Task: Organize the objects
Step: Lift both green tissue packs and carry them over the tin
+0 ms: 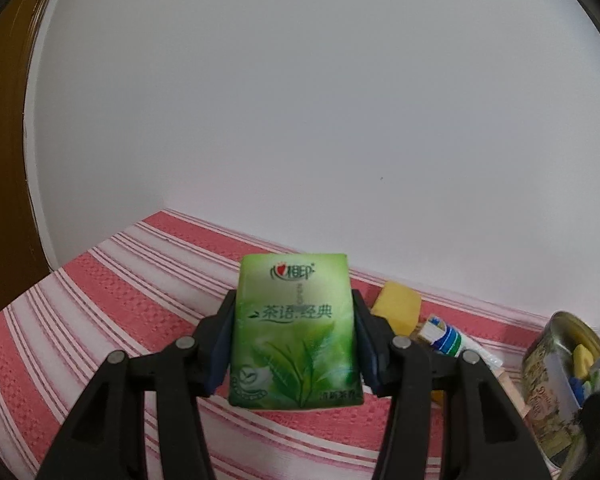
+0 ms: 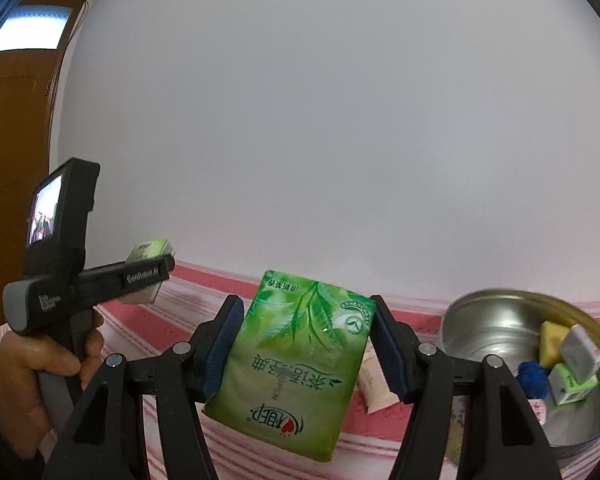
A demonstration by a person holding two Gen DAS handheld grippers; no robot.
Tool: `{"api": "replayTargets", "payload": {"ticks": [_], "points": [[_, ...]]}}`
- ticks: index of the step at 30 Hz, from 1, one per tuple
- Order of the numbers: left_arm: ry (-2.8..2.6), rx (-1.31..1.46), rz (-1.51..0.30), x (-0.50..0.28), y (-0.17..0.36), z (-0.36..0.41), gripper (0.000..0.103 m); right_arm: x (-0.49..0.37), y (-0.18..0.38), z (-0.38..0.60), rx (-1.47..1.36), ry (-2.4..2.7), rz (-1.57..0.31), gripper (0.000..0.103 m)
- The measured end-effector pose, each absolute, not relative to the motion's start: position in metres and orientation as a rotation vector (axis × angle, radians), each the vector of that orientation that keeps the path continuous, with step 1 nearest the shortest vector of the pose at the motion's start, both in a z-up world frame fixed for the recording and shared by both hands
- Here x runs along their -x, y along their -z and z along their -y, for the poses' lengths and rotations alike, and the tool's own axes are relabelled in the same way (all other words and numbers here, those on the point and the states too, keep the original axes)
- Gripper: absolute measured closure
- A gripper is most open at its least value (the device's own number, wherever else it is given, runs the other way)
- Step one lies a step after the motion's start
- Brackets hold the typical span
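A green tissue pack (image 1: 294, 328) with tea-leaf print stands upright between the blue pads of my left gripper (image 1: 294, 320), which is shut on its sides above the striped cloth. A second green tissue pack (image 2: 296, 360), upside down and tilted, is pinched between the pads of my right gripper (image 2: 305, 312). In the right wrist view a person's hand (image 2: 32, 364) holds the left gripper (image 2: 160, 270) at the left, with its pack (image 2: 150, 249) showing edge-on. A round metal tin (image 2: 484, 328) at the right holds a yellow block (image 2: 552, 342), small packs and a blue item.
The red and white striped cloth (image 1: 100, 280) runs back to a white wall. On the cloth lie a yellow sponge (image 1: 396, 308) and a blue-white tube (image 1: 446, 336), with the tin (image 1: 540, 364) right of them. A cream sachet (image 2: 374, 390) lies behind the right pack. A brown door (image 2: 12, 140) stands at the left.
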State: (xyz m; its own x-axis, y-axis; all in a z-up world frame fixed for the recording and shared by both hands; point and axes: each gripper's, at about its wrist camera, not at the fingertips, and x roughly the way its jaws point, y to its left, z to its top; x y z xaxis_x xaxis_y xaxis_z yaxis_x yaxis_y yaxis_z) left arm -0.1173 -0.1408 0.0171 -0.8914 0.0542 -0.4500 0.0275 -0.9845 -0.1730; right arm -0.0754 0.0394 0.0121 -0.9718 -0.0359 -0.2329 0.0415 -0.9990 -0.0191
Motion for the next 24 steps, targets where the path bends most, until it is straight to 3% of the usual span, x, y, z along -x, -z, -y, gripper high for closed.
{"api": "replayTargets", "payload": {"ticks": [24], "points": [[-3.056,0.625,0.161,0.104,-0.020,0.114,0.051,0.085,-0.022,-0.063,-0.162,3.214,-0.060,0.038]]}}
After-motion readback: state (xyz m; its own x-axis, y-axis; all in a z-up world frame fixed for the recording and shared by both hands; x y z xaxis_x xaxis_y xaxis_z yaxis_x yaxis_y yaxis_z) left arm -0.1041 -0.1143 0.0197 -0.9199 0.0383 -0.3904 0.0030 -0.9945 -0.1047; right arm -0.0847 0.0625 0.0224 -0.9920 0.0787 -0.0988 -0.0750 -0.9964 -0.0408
